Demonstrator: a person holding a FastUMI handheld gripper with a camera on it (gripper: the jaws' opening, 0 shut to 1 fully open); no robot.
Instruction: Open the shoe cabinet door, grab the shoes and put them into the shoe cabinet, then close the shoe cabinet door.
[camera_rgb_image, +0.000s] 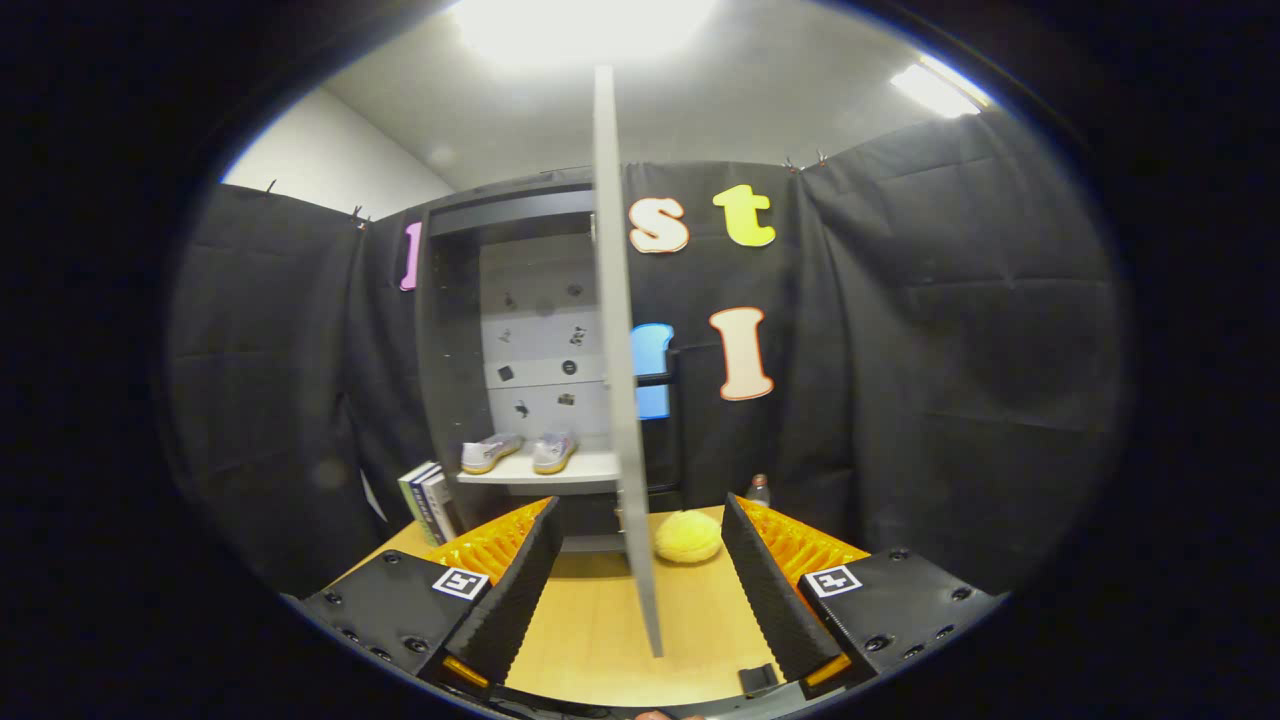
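Behind the wooden tabletop (600, 640) stands the shoe cabinet (520, 350), its door (622, 380) swung edge-on between the spread, empty tongs (640, 585), while the shoes (518, 452) already sit paired on its shelf (540, 470), so apparently only closing remains.

2 shoes (518, 452) on shelf (545, 470) inside cabinet (450, 330), door (622, 380) right.
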